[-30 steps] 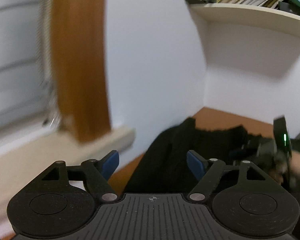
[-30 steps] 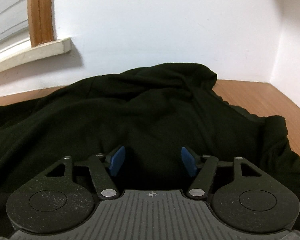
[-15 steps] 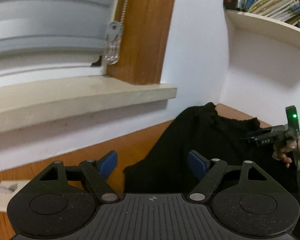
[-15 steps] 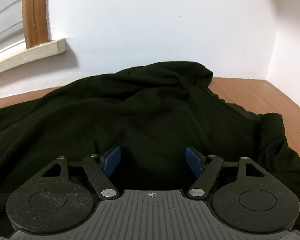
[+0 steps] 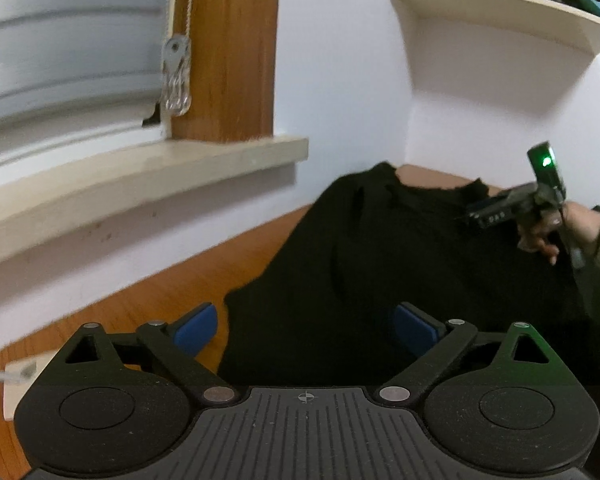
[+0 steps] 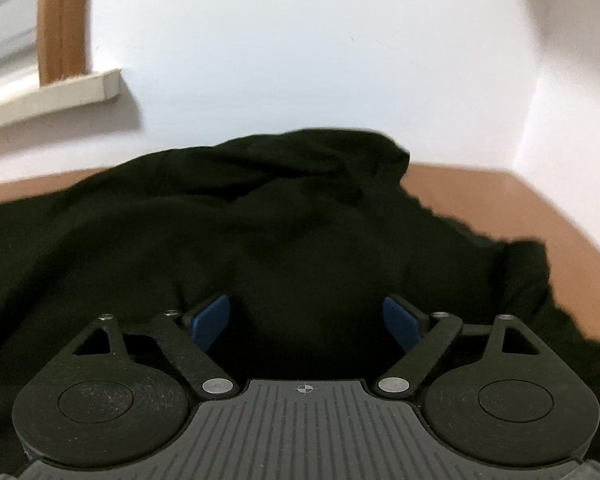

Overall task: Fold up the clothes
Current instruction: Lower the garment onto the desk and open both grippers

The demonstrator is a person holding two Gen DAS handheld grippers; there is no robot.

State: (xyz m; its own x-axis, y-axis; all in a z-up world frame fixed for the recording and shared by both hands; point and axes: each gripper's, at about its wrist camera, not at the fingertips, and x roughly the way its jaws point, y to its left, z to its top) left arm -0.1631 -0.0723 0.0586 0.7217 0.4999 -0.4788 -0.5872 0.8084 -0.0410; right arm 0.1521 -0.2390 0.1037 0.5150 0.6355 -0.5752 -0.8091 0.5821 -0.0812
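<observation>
A black garment (image 5: 400, 264) lies crumpled on the wooden tabletop (image 5: 148, 308), bunched up against the white back wall. My left gripper (image 5: 305, 325) hovers over the garment's near left edge; its jaws are opening and the blue pads press on nothing. In the right wrist view my right gripper (image 6: 307, 319) sits low over the middle of the black garment (image 6: 260, 216), jaws opening, cloth below and between the blue pads but not pinched. From the left wrist view the other gripper (image 5: 512, 206) shows at the right above the cloth, held by a person's hand (image 5: 540, 232).
A window sill (image 5: 140, 184) and wooden frame (image 5: 228, 48) run along the wall at the left. A shelf with books (image 5: 500, 4) hangs above the corner. A small white block with a cable (image 5: 18, 380) lies on the tabletop at the left. Bare wood (image 6: 500, 200) shows right of the garment.
The left gripper swung left and down from a blurred view onto the garment's left edge, and its jaws widened. The right gripper stayed over the cloth while its jaws spread apart.
</observation>
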